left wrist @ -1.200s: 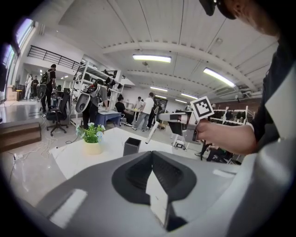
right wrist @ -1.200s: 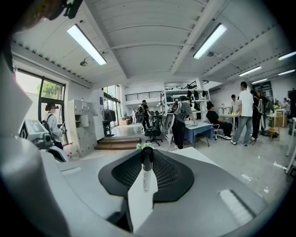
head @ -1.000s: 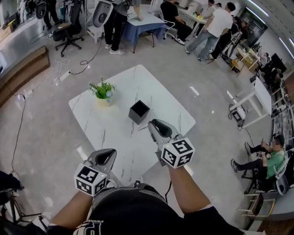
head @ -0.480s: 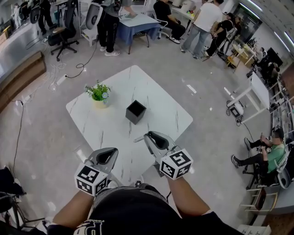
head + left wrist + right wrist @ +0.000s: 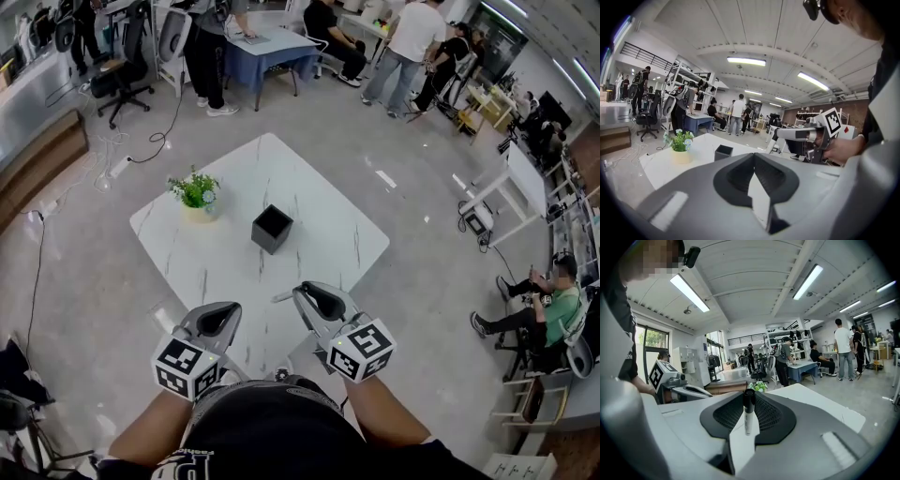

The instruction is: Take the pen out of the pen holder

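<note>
Holding the pen (image 5: 748, 420) upright, the right tongs (image 5: 749, 401) are clamped on it, well apart from the black pen holder (image 5: 272, 228), which sits mid-worktop (image 5: 323, 192) near a small potted plant (image 5: 194, 191). The left tongs (image 5: 754, 161) are pressed together with nothing between them (idle, close to the body). The take-out looks done to me; at most, setting the pen down is left.

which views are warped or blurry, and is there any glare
Both gripper views: heavy fisheye, black corners, blown-out ceiling lights. Right gripper view: pen fairly sharp. Head view: milder edge bending, glare patches on the floor, table evenly lit.
</note>
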{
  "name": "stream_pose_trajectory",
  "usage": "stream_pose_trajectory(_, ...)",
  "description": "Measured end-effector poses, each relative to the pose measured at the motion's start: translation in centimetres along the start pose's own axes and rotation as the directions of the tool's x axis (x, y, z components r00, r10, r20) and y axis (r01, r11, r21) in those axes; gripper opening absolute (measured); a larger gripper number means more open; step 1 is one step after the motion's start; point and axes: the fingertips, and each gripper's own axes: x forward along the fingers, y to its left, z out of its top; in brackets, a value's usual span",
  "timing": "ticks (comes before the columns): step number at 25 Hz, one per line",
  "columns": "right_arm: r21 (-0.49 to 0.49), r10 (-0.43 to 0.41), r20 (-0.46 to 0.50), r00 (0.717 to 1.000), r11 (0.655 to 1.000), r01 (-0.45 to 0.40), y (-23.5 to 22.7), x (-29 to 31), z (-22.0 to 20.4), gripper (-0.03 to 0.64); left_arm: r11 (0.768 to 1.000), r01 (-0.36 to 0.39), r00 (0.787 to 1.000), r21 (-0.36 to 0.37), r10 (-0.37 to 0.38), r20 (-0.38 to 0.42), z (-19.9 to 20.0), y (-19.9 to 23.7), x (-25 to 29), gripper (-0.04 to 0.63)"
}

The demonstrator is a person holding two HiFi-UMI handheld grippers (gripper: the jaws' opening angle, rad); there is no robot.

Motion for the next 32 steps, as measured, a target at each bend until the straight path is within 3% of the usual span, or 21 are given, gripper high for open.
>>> stream_pose_trajectory(32, 0.024, 0.026, -0.069, 0.997, 0.999, -0.024, 2.3, -1.2, -4.7, 0.065, 0.998, 0.045, 0.999, 0.035, -0.044, -0.028, -0.8, -1.1, 0.8, 0.057)
